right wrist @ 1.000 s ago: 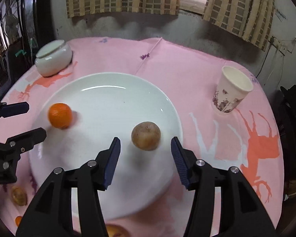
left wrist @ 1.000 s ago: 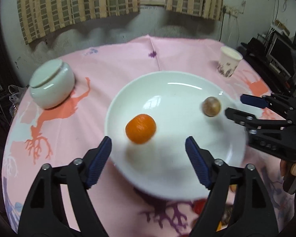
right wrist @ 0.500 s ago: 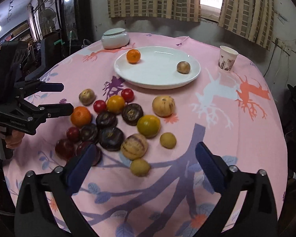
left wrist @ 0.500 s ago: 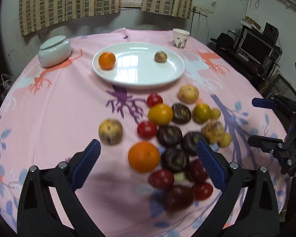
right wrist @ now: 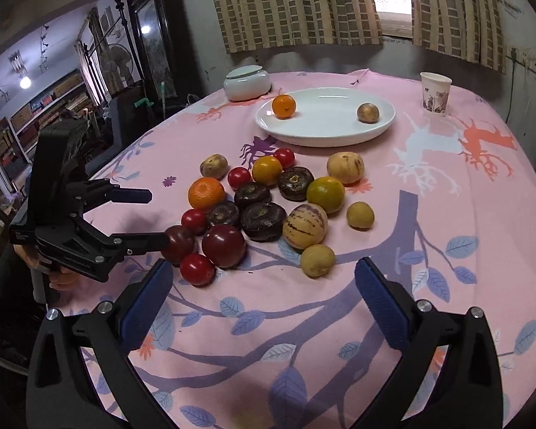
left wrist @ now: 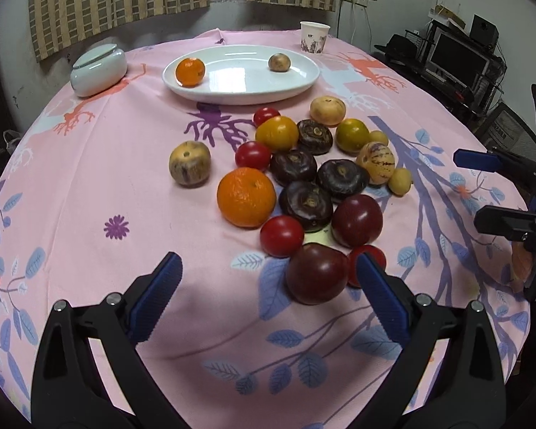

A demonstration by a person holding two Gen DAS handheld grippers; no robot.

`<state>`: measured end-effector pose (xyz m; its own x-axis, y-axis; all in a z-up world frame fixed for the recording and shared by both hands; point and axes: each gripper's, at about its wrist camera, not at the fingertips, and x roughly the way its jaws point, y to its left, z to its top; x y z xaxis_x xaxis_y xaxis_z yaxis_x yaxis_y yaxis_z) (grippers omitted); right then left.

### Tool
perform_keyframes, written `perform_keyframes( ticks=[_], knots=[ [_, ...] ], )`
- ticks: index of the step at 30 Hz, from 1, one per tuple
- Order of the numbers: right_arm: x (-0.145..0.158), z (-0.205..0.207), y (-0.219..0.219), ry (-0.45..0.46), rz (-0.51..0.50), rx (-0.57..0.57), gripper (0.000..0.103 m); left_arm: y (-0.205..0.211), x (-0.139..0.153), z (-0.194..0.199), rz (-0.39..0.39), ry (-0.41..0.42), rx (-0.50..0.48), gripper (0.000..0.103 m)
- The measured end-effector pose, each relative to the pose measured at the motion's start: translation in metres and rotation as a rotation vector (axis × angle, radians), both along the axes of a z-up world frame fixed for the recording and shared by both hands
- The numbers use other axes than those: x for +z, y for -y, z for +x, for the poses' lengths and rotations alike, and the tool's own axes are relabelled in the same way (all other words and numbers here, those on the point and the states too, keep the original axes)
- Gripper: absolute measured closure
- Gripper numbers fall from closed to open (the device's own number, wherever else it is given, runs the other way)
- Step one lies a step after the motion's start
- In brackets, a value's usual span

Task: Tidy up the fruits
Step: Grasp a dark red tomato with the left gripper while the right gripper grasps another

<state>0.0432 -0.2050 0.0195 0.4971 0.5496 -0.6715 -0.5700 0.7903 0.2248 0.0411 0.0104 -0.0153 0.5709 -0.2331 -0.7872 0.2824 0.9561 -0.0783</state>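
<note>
A white plate (left wrist: 239, 97) (right wrist: 325, 140) stands at the far side of the pink tablecloth. On it lie a small orange (left wrist: 190, 71) (right wrist: 283, 105) and a brown round fruit (left wrist: 279, 62) (right wrist: 368, 112). Nearer to me is a loose pile of fruit: a big orange (left wrist: 246, 196) (right wrist: 206, 193), several dark purple fruits, red tomatoes and yellow fruits. My left gripper (left wrist: 266, 267) (right wrist: 157, 218) hangs open at the pile's near left edge, a dark red plum (left wrist: 316, 273) between its fingers but untouched. My right gripper (right wrist: 263, 268) (left wrist: 482, 191) is open and empty, short of the pile.
A white lidded pot (left wrist: 98, 69) (right wrist: 246, 80) stands left of the plate and a paper cup (left wrist: 314, 37) (right wrist: 435, 89) to its right. The round table's edge curves close below both grippers. Monitors and shelves (left wrist: 457, 55) stand beyond the right side.
Both grippers pulled back from over the plate to the near side of the table, jaws spreading wider. The small orange and the brown fruit stayed on the plate.
</note>
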Motion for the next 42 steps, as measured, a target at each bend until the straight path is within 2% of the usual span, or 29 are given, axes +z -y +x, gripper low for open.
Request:
perform_keyframes(
  ticks=[4,7,11,14,16,18,22,24,27,32,39,42],
  knots=[
    [-0.002,-0.004,-0.003,0.02,-0.009,0.028,0.001,0.005,-0.007,-0.006,-0.005,-0.008,-0.007,0.004],
    [-0.006,-0.005,-0.003,-0.009,0.019,0.063,0.001,0.011,-0.013,-0.011,-0.003,-0.009,-0.032,0.004],
    [-0.005,-0.007,-0.001,-0.008,0.032,0.067,0.001,0.02,-0.016,-0.014,0.031,0.011,-0.073,0.006],
    [0.0,-0.012,0.001,0.022,0.053,0.08,0.001,0.025,-0.019,-0.014,0.05,0.006,-0.11,0.019],
    [0.0,-0.012,-0.001,0.023,0.048,0.083,0.001,0.027,-0.017,-0.014,0.052,0.011,-0.125,0.024],
    [-0.001,-0.013,-0.003,0.016,0.034,0.088,0.001,0.03,-0.017,-0.014,0.069,0.016,-0.139,0.039],
    [-0.002,-0.015,-0.006,0.023,0.026,0.105,0.001,0.031,-0.016,-0.01,0.057,0.012,-0.16,0.05],
    [-0.001,-0.015,-0.005,0.025,0.035,0.102,0.001,0.033,-0.018,-0.008,0.06,0.01,-0.154,0.06],
    [-0.002,-0.013,-0.003,0.018,0.038,0.089,0.001,0.037,-0.026,-0.002,0.07,-0.024,-0.152,0.06],
    [-0.007,-0.007,0.0,-0.005,0.04,0.067,0.001,0.031,-0.023,-0.002,0.037,-0.024,-0.137,0.063],
    [-0.011,-0.002,-0.013,-0.05,0.004,0.04,0.001,0.014,0.0,-0.015,-0.012,0.061,-0.145,0.062],
    [-0.01,0.002,-0.033,-0.11,-0.042,0.018,0.001,0.002,0.004,-0.018,-0.029,0.076,-0.132,0.062]
  ],
)
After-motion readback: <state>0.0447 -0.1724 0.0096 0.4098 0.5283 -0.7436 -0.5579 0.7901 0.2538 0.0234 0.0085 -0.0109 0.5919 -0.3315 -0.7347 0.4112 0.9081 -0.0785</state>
